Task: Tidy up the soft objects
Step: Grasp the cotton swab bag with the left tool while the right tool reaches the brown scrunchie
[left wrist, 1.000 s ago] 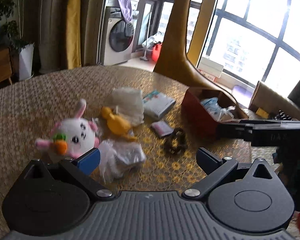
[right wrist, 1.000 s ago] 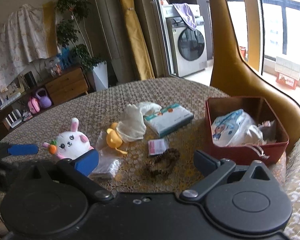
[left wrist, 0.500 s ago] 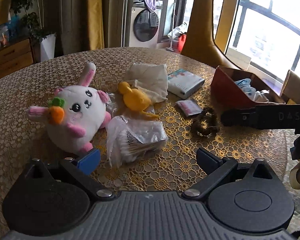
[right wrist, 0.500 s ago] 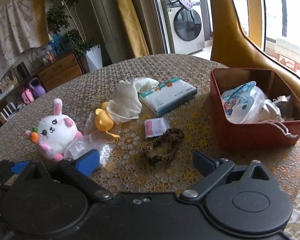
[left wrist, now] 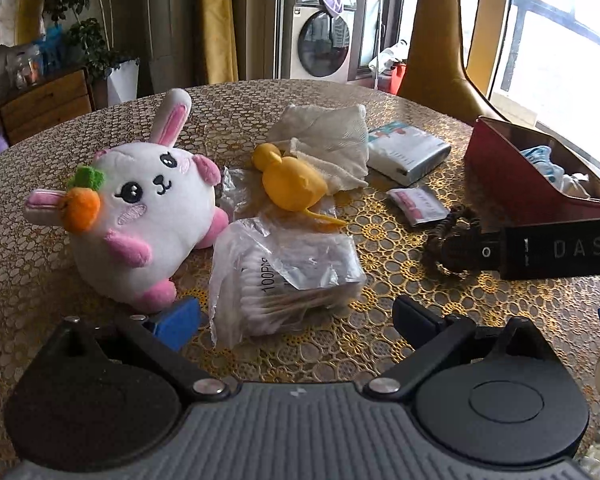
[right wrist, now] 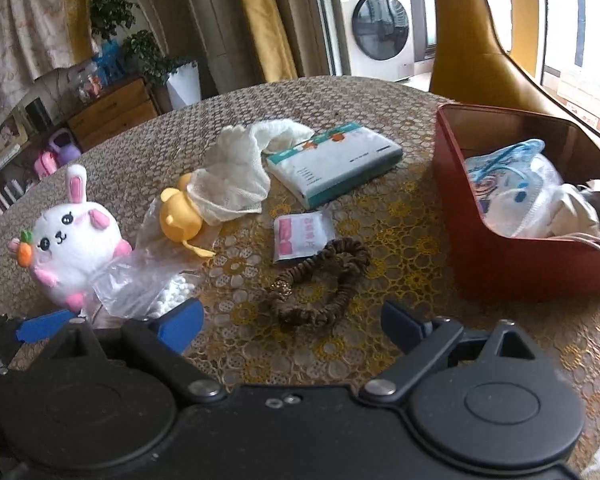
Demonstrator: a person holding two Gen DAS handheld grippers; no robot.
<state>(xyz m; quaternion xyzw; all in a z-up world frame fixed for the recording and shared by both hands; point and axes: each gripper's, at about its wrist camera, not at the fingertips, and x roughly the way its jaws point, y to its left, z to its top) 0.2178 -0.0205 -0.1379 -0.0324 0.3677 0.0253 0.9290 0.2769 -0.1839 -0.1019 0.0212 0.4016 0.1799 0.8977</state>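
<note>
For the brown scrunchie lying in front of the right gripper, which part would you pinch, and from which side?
Probably the near arc of the scrunchie: it lies flat as an open loop on the table, so one strand fits between open fingers. Come down from above and from the near side with the right gripper, one finger inside the loop; the red box crowds its far right.

A fuzzy plush rabbit (left wrist: pixel 140 216) is lying beside a crinkly clear plastic bag (left wrist: pixel 284 276) on the lace-patterned tablecloth (left wrist: pixel 340 348).
</note>
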